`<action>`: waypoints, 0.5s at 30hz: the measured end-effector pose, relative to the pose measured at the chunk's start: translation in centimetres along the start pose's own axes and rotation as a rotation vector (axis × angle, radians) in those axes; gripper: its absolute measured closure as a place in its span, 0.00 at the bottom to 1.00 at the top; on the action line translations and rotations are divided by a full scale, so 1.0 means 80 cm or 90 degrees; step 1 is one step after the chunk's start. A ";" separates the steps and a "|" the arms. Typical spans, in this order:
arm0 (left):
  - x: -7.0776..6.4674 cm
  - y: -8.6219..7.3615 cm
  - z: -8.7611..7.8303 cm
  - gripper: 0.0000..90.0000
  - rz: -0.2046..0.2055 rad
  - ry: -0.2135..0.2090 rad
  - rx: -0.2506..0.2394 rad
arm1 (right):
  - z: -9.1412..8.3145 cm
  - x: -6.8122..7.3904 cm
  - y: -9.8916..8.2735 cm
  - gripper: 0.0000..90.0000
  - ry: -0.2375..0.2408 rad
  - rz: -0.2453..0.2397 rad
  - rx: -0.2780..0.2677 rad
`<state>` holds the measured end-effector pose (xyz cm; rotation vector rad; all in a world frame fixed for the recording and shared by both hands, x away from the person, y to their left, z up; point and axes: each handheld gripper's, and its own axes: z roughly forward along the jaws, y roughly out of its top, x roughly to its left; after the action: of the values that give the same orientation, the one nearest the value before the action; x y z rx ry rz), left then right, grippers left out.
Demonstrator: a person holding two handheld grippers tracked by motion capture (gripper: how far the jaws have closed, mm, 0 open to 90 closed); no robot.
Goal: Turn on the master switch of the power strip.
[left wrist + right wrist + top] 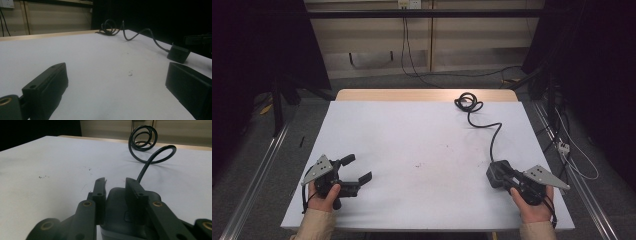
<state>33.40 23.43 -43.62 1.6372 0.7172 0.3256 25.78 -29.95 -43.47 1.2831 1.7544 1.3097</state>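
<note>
Right gripper (115, 185) fingers clamp adapter (117, 202) | left gripper (117, 87) spread, empty

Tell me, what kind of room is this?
Probably a lab recording station: a white-topped table ringed by dark curtains, metal floor rails, and a person holding a hand claw on each side, the right claw closed around a black power adapter.

Left gripper (117, 85) held low over the white table (100, 55), jaws spread wide.
A black adapter (178, 53) is seen right, its cable (140, 33) coiled at the far edge.
</note>
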 end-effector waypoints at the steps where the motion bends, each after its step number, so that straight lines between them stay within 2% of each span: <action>1: 0.000 0.000 0.000 0.04 0.000 0.000 0.000 | 0.000 0.000 0.000 0.78 -0.001 0.000 0.001; 9: 0.000 0.000 -0.001 0.04 -0.004 0.001 -0.002 | 0.001 0.001 0.001 0.66 -0.001 0.007 0.000; 15: 0.000 0.000 -0.001 0.04 -0.003 0.001 -0.002 | 0.002 0.000 0.000 0.48 -0.001 0.009 0.004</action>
<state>33.35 23.49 -43.60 1.6323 0.7208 0.3239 25.94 -29.90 -43.50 1.3020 1.7533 1.3110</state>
